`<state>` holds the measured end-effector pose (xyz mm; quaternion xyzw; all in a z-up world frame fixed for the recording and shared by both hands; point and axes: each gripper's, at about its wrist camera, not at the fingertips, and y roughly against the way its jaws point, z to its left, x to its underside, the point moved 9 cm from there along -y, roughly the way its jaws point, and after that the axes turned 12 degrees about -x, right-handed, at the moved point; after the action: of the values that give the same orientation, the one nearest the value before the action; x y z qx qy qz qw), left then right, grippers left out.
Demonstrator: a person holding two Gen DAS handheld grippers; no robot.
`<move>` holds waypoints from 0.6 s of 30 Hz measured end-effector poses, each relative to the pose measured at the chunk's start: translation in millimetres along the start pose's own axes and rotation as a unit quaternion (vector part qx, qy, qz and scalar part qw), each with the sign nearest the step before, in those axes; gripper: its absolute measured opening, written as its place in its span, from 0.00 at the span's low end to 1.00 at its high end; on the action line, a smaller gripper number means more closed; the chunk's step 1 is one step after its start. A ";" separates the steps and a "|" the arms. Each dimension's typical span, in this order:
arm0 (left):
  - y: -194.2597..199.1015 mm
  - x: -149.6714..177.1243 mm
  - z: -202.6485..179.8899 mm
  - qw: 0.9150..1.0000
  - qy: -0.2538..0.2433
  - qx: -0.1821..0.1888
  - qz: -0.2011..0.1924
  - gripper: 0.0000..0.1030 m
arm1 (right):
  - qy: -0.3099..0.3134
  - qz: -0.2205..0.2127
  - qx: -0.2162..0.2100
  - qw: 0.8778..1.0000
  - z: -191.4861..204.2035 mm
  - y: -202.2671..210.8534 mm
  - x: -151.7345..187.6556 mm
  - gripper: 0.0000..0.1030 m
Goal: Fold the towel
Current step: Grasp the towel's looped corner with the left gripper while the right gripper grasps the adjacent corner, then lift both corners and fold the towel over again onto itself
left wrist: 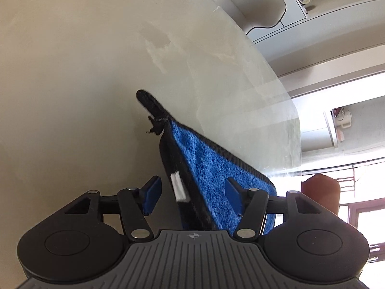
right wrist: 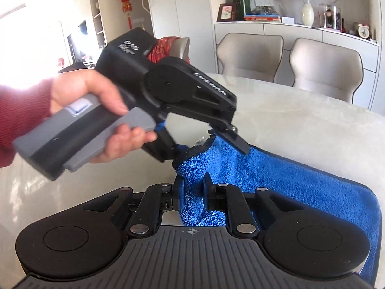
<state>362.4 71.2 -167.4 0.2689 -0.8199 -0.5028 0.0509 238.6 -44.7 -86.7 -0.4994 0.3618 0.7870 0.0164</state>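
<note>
A blue towel [right wrist: 288, 180] with a black hem lies partly on the pale marble table [right wrist: 300, 110]. My right gripper [right wrist: 193, 191] is shut on a bunched fold of it, lifted off the table. In the left wrist view the towel [left wrist: 211, 166] hangs edge-on, with its black loop [left wrist: 149, 101] and white label [left wrist: 179, 187] showing. My left gripper [left wrist: 193, 196] is open around that hemmed edge, and its left pad stands apart from the cloth. A hand [right wrist: 84, 91] in a red sleeve holds this gripper at the towel's raised corner.
Two beige chairs [right wrist: 250, 53] stand behind the round table. A sideboard [right wrist: 288, 29] with a vase, books and a clock lines the far wall. The table's edge [left wrist: 298, 144] runs close on the right in the left wrist view.
</note>
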 end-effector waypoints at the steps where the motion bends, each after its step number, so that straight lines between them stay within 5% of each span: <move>1: -1.0 -0.6 -1.7 1.000 -0.005 -0.001 -0.002 0.24 | -0.001 -0.001 0.000 1.000 0.0 0.6 1.1 0.14; 2: -1.3 -0.9 -3.8 1.000 -0.011 -0.001 -0.005 0.16 | -0.006 -0.004 0.000 1.000 -1.0 1.4 1.4 0.14; 5: 1.1 -1.0 -13.0 1.000 -0.027 0.000 -0.014 0.14 | -0.029 -0.019 -0.003 0.999 -7.0 5.1 -1.6 0.14; 18: 0.0 28.6 -107.8 0.992 -0.124 0.022 -0.012 0.13 | -0.162 -0.101 0.030 0.981 -52.3 77.8 20.2 0.14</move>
<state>376.2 -28.8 -120.1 0.2158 -0.8272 -0.5149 -0.0631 238.8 -139.5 -72.4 -0.3985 0.3252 0.8407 0.1692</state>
